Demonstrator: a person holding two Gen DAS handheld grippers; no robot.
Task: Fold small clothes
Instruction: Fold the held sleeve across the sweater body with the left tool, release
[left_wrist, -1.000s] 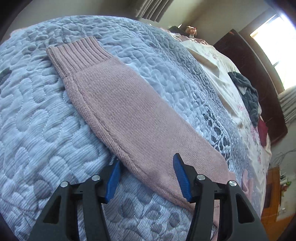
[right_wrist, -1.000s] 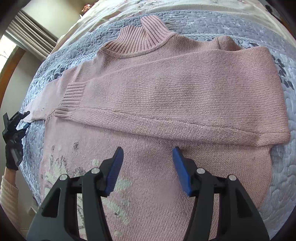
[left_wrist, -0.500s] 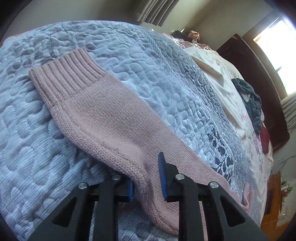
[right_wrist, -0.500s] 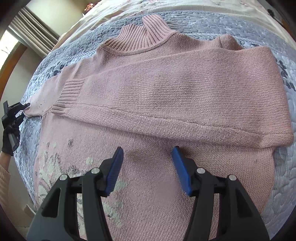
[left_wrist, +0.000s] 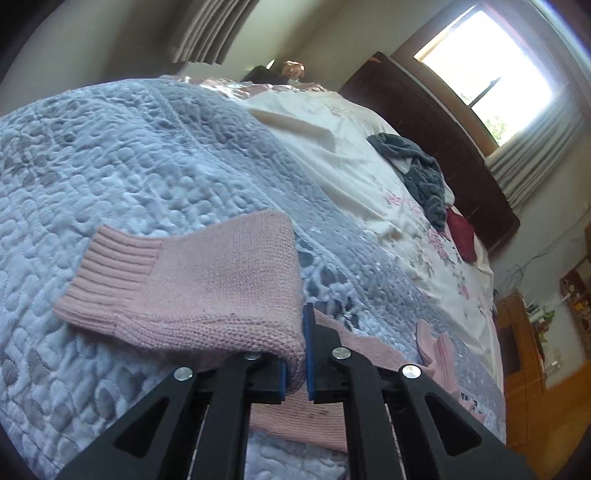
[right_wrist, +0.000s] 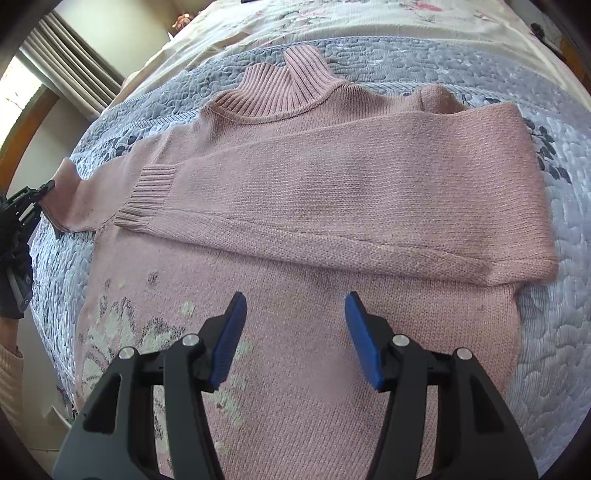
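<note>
Pinching the loose sleeve (left_wrist: 221, 295) at the bed's (left_wrist: 110, 155) edge, the left gripper (left_wrist: 295, 369) must carry it rightward across the pink sweater (right_wrist: 332, 192), where the right gripper (right_wrist: 291, 332) hovers spread.

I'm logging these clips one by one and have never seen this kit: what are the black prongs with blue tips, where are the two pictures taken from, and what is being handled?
They are hand-held tongs, one per hand, each carrying a camera that looks along its fingers. The left view shows the left tongs shut on a pink sweater's sleeve, lifted off the grey quilt. The right view shows the right tongs open above the sweater, whose other sleeve is already folded across the chest.
</note>
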